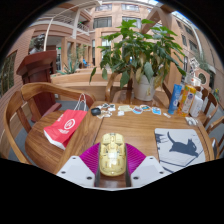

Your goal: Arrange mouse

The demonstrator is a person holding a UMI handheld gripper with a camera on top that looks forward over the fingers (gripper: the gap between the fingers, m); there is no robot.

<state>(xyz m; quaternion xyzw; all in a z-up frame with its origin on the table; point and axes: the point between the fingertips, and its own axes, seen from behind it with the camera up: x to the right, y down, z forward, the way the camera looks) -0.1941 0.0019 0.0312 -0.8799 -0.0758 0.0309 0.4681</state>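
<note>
A pale yellow, translucent mouse (112,154) sits between my gripper's (112,160) two fingers, its nose pointing away from me. The magenta pads (91,158) press against both of its sides, so the gripper is shut on the mouse. It is held above the near part of a wooden table (120,128). A grey mouse mat with a dark cat figure (180,148) lies on the table, ahead and to the right of the fingers.
A red bag (62,127) lies ahead to the left. A large potted plant (137,62) stands at the table's far side, with small items (118,107) before it. A blue bottle (175,98) stands at the far right. A wooden chair (20,105) is to the left.
</note>
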